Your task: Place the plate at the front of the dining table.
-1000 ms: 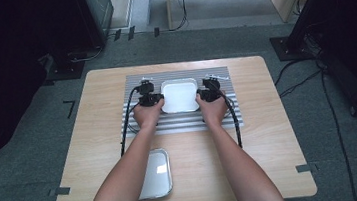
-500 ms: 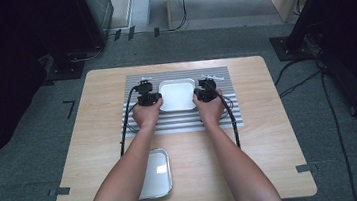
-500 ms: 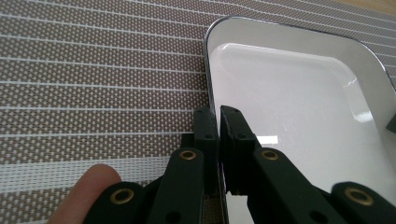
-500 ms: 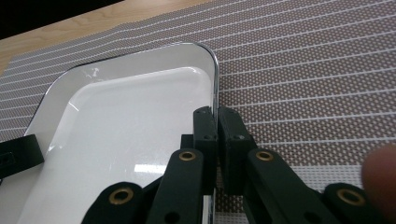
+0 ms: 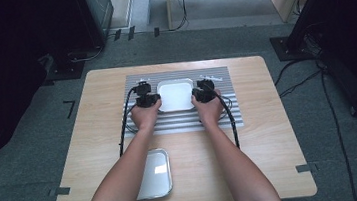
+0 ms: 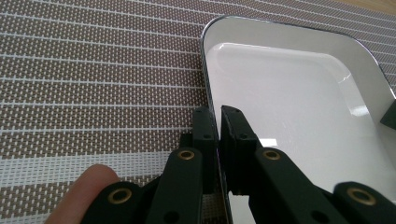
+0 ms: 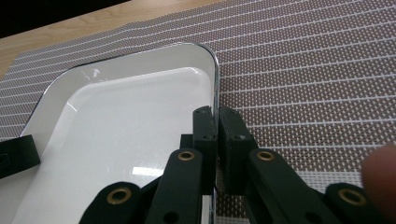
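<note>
White tray (image 5: 176,94): on the striped mat (image 5: 184,121), mid-table, between both grippers.
Left gripper (image 6: 217,122): jaws clenched on the tray's left rim.
Right gripper (image 7: 216,122): jaws pinching the right rim.
Writing: small white marks at the mat's far edge, probably print, unreadable.
High view: second tray (image 5: 153,173) near the table's (image 5: 270,136) front edge.
Forearms: stretched forward, roughly parallel.

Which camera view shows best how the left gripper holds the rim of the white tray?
The left gripper view: the left gripper stands shut on the rim of the white tray, one jaw on each side. The high view shows both grippers at the tray's sides. The right gripper view shows a black jaw tip at the far rim.
</note>
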`<state>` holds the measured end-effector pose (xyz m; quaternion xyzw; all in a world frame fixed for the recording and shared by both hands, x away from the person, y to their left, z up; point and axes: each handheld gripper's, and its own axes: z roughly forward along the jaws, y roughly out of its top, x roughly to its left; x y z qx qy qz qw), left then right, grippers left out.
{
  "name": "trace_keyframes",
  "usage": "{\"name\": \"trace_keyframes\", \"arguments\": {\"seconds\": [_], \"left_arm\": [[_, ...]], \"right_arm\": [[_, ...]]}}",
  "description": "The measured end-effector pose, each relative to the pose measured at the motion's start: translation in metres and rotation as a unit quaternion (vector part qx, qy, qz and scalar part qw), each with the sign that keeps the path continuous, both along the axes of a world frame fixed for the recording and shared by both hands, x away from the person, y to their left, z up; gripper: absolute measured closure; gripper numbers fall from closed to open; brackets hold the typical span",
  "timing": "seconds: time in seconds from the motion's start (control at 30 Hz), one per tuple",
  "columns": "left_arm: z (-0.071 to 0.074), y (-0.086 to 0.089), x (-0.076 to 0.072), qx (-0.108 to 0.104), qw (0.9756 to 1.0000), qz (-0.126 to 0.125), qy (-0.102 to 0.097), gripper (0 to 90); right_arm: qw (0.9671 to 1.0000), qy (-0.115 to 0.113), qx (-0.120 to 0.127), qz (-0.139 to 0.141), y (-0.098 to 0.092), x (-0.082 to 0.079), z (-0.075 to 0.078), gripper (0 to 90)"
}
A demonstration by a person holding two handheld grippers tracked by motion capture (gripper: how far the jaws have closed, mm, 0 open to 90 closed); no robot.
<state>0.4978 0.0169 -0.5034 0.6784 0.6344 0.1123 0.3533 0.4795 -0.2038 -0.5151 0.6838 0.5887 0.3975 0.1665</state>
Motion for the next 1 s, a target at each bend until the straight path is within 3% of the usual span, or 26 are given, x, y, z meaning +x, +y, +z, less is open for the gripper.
{"name": "trace_keyframes", "arguments": {"seconds": [0.27,0.33,0.43,0.5,0.63,0.67,0.73,0.77,0.8,0.87,0.93,1.0], "left_arm": [[0.000,0.002,-0.001,-0.007,1.0000,-0.002,0.004,82.5],[0.001,0.004,-0.001,-0.014,0.9999,-0.001,0.007,76.6],[0.004,0.007,-0.001,-0.026,0.9996,-0.003,0.000,63.5],[0.006,0.009,-0.002,-0.024,0.9997,-0.006,-0.007,55.7],[0.009,0.012,-0.006,-0.007,0.9994,-0.017,-0.029,40.0],[0.010,0.013,-0.008,-0.005,0.9994,-0.020,-0.029,40.0],[0.013,0.018,-0.010,-0.011,0.9995,-0.021,-0.022,35.4],[0.015,0.020,-0.012,-0.011,0.9995,-0.027,-0.015,33.7],[0.017,0.022,-0.014,0.001,0.9995,-0.031,-0.010,33.7],[0.022,0.024,-0.019,0.024,0.9987,-0.038,-0.024,30.6],[0.026,0.027,-0.024,0.024,0.9983,-0.044,-0.030,26.9],[0.030,0.033,-0.029,0.015,0.9981,-0.047,-0.038,20.5]], "right_arm": [[1.0000,0.005,-0.003,0.004,0.001,-0.001,0.001,87.2],[0.9999,0.008,0.003,0.007,0.000,-0.001,0.002,83.7],[0.9999,-0.003,0.003,0.010,-0.001,-0.002,0.006,69.7],[0.9998,-0.013,-0.007,0.011,-0.002,-0.003,0.009,62.2],[0.9993,-0.030,-0.021,0.012,-0.006,-0.008,0.021,56.5],[0.9993,-0.030,-0.021,0.012,-0.006,-0.008,0.021,56.5],[0.9983,-0.049,-0.021,0.024,-0.007,-0.011,0.026,56.2],[0.9959,-0.070,-0.019,0.053,-0.008,-0.013,0.029,48.4],[0.9959,-0.070,-0.019,0.053,-0.008,-0.013,0.029,48.4],[0.9961,-0.049,-0.021,0.071,-0.007,-0.016,0.034,40.8],[0.9944,-0.034,-0.037,0.093,-0.005,-0.021,0.040,34.0],[0.9916,-0.043,-0.043,0.114,-0.005,-0.027,0.045,26.8]]}}
